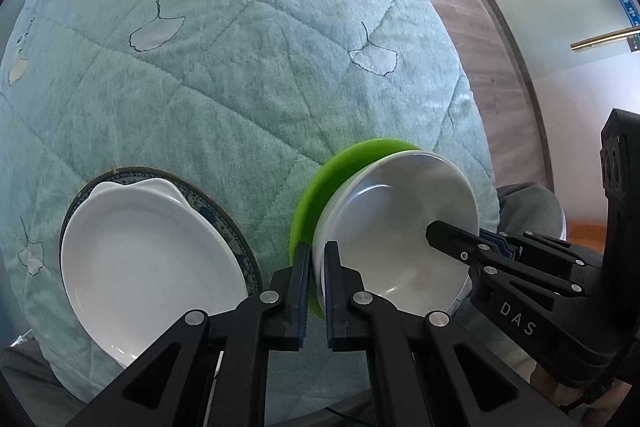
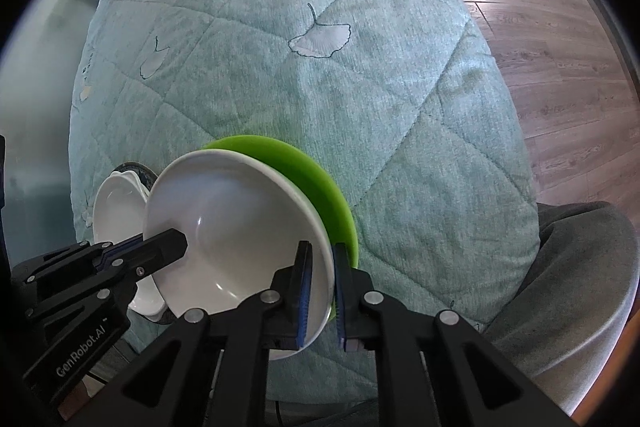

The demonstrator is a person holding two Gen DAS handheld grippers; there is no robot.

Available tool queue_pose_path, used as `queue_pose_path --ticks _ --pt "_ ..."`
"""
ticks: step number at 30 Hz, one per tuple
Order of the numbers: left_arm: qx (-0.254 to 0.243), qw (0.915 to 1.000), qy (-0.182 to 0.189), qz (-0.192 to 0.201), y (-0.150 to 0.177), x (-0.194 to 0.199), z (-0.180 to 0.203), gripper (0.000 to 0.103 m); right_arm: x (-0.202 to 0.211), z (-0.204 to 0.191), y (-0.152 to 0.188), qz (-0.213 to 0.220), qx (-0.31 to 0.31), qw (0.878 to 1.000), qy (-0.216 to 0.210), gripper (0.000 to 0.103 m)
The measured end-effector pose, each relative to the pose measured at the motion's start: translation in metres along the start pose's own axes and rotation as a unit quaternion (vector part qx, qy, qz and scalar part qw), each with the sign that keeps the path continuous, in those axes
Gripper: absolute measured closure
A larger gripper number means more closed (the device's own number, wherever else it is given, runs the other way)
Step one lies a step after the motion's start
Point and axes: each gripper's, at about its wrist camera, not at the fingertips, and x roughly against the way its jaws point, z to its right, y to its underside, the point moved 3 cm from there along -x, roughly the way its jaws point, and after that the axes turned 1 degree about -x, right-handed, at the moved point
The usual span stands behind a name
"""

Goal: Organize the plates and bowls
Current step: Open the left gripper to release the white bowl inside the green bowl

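Nearest in its own view, the left gripper is pinched narrow on the round lime-green plastic plate, with the rim of the deep white ceramic bowl caught between the same pads. At 3 o'clock across the bowl, the right gripper is clamped just as narrowly on the bowl's opposite rim. Whether it also catches the plate is hard to tell.

The bowl sits in the green plate as a stack, held from both sides over the near edge of the counter. I cannot tell if the stack is lifted or resting.

To do this carry well, both hands should move together and keep the stack level. Neither grip should ease until the stack is set down, since smooth rims slip easily from thin pads.

At 9 o'clock of the stack lies a white eared oval dish on a blue-patterned round plate, the likely companion pile. Approach it without knocking its rim.

Beyond, at 12 o'clock, stretches the teal quilted cloth covering the counter.
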Motion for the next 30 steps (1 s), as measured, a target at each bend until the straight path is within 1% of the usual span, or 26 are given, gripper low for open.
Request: queue_pose_path --ticks 10,13,14,15,16,17,18,19,20,21,23,25,26,27,28,29,30 --pt "0.0 1.0 0.009 0.001 0.003 0.002 -0.002 0.101 0.002 -0.003 0.0 0.01 0.014 1.0 0.014 0.094" --pt "-0.003 0.9999 0.01 0.008 0.003 0.006 -0.003 0.101 0.006 -0.003 0.0 0.017 0.011 1.0 0.018 0.093" --pt "-0.005 0.9998 0.013 0.015 0.002 0.011 -0.003 0.101 0.009 -0.002 0.0 0.02 0.012 1.0 0.02 0.088" --pt "-0.007 0.9996 0.015 0.024 0.001 0.017 -0.004 0.099 0.014 0.0 -0.001 0.026 0.014 0.999 0.025 0.073" --pt "-0.007 0.9993 0.015 0.033 0.0 0.023 -0.005 0.094 0.019 0.001 -0.001 0.035 0.014 0.999 0.028 0.063" --pt "-0.008 0.9989 0.015 0.044 -0.002 0.031 -0.006 0.088 0.025 0.002 -0.001 0.045 0.015 0.999 0.026 0.046" --pt "-0.008 0.9984 0.014 0.055 -0.004 0.038 -0.007 0.081 0.032 0.003 -0.002 0.057 0.016 0.998 0.02 0.034" --pt "-0.006 0.9978 0.008 0.066 -0.007 0.046 -0.01 0.059 0.037 0.004 -0.002 0.064 0.018 0.998 0.013 0.031" --pt "-0.001 0.9968 0.0 0.079 -0.012 0.055 -0.013 0.047 0.042 0.004 -0.003 0.071 0.02 0.997 0.002 0.028" --pt "0.005 0.9956 -0.004 0.094 -0.015 0.064 -0.015 0.033 0.047 0.004 -0.005 0.076 0.024 0.997 -0.007 0.025" --pt "0.014 0.9927 -0.003 0.12 -0.025 0.08 -0.021 0.031 0.055 0.005 -0.011 0.089 0.031 0.995 -0.017 0.023" --pt "0.018 0.9919 -0.002 0.126 -0.039 0.093 -0.028 0.031 0.062 0.006 -0.022 0.1 0.038 0.994 -0.028 0.021" --pt "0.021 0.991 -0.008 0.132 -0.049 0.098 -0.032 0.031 0.065 0.006 -0.031 0.1 0.043 0.993 -0.043 0.017" --pt "0.023 0.9901 -0.018 0.137 -0.057 0.102 -0.036 0.031 0.067 0.006 -0.037 0.097 0.048 0.992 -0.059 0.011" --pt "0.023 0.9884 -0.033 0.146 -0.065 0.107 -0.04 0.03 0.068 0.004 -0.045 0.091 0.054 0.991 -0.078 0.008" --pt "0.023 0.9861 -0.053 0.156 -0.077 0.111 -0.044 0.027 0.071 0.004 -0.054 0.088 0.059 0.99 -0.09 0.001" --pt "0.025 0.9859 -0.058 0.155 -0.085 0.111 -0.046 0.026 0.076 0.002 -0.065 0.092 0.07 0.989 -0.091 0.0"
